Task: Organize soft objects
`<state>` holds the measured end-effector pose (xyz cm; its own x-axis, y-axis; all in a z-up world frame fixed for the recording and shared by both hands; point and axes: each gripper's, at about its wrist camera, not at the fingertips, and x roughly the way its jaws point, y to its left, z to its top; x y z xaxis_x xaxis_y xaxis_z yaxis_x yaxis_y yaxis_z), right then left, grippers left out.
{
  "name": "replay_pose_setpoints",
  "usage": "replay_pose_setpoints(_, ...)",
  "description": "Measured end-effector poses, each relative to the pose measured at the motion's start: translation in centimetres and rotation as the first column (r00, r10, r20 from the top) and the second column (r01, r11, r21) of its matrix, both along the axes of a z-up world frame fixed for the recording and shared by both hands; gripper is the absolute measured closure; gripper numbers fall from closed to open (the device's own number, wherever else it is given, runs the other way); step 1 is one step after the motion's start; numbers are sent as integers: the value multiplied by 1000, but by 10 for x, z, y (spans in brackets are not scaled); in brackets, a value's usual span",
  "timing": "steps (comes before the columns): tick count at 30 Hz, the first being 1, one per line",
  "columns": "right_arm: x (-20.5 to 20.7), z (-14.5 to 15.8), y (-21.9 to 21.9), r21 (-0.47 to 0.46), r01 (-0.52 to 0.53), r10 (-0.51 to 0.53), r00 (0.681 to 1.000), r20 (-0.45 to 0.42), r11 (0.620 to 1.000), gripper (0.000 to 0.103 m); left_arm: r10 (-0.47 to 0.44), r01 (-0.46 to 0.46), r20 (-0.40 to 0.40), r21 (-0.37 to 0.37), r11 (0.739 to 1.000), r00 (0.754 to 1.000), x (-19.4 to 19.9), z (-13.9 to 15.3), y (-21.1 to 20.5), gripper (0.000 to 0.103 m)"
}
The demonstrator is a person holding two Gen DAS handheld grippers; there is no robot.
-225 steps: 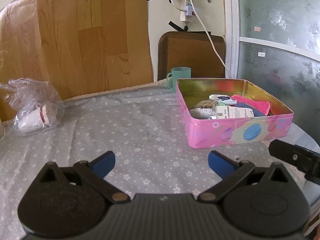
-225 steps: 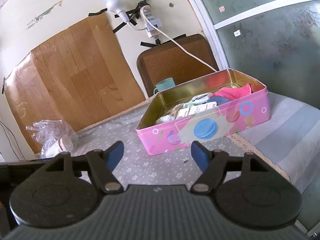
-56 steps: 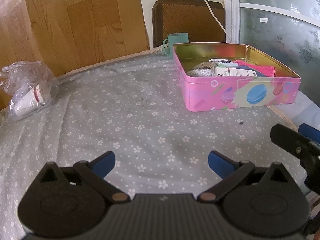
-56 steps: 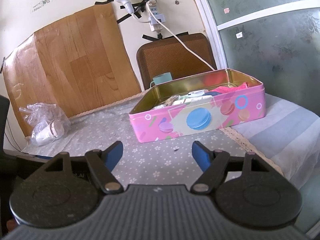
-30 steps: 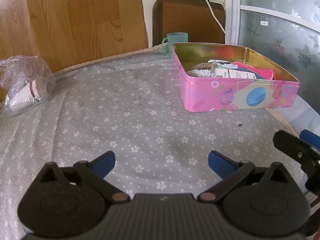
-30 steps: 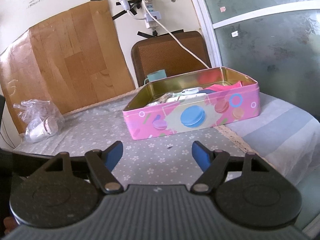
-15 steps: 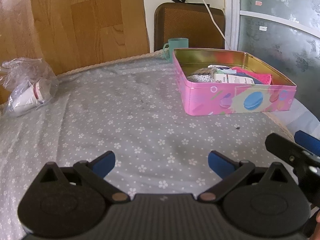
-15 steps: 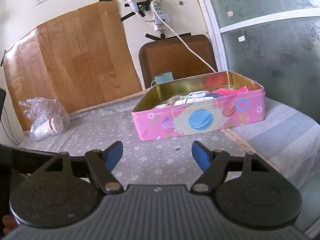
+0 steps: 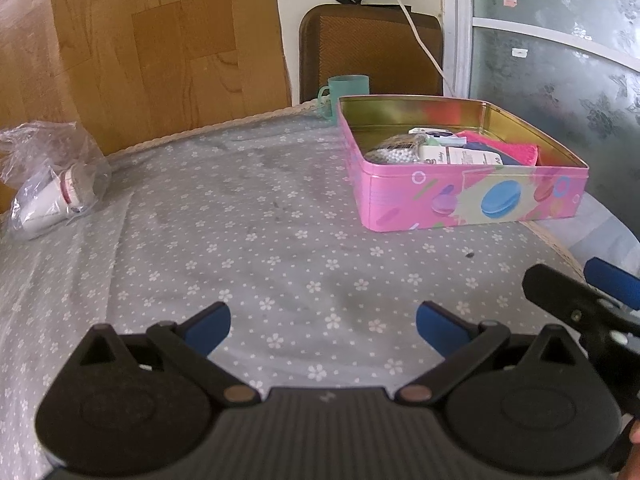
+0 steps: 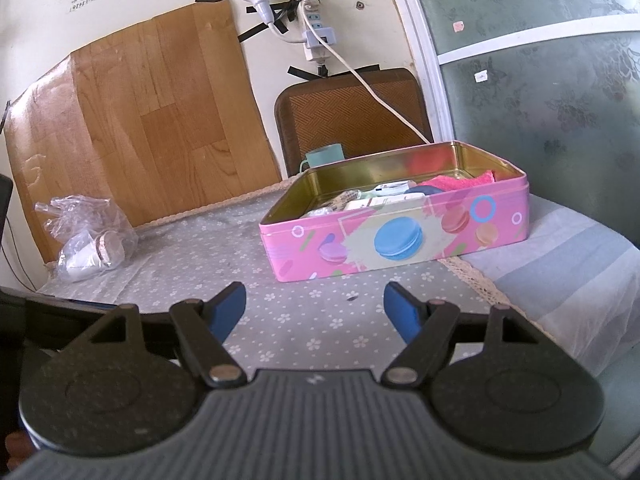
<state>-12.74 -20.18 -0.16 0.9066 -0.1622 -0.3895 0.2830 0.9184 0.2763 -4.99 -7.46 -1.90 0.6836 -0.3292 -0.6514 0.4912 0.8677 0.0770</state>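
Now little has shifted over the last seconds: both grippers still hover low at the near edge, left gripper (image 9: 322, 322) and right gripper (image 10: 314, 306) spread wide, holding nothing. The pink tin (image 10: 400, 236) sits far right, a pink cloth (image 10: 460, 181) already inside. Probably finished.

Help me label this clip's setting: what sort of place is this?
Most likely a lived-in home room: a table under a flowered tablecloth, a pink macaron tin of small household items, and a power strip taped to the wall.
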Motion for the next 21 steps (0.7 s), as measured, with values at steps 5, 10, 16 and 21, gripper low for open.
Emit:
replay_pose_setpoints(5,0,0,0,0,1,-1,1000,0,1000,25,-7,7,2,-1,1000,1000,-1,1,-1,0)
replay_pose_setpoints(10,0,0,0,-1,1,-1,1000,1,1000,25,-12,12,6,0,1000,1000,-2,1,-1,0)
replay_pose_setpoints(16,0,0,0,0,2,-2,1000,1,1000,25,-12,12,13,-1,1000,1000,-4,2,0,0)
replay_pose_setpoints(21,0,1,-1,-1,2,-2,1000,1,1000,25,-14,14,6,-4,1000,1000,-3,2,1,0)
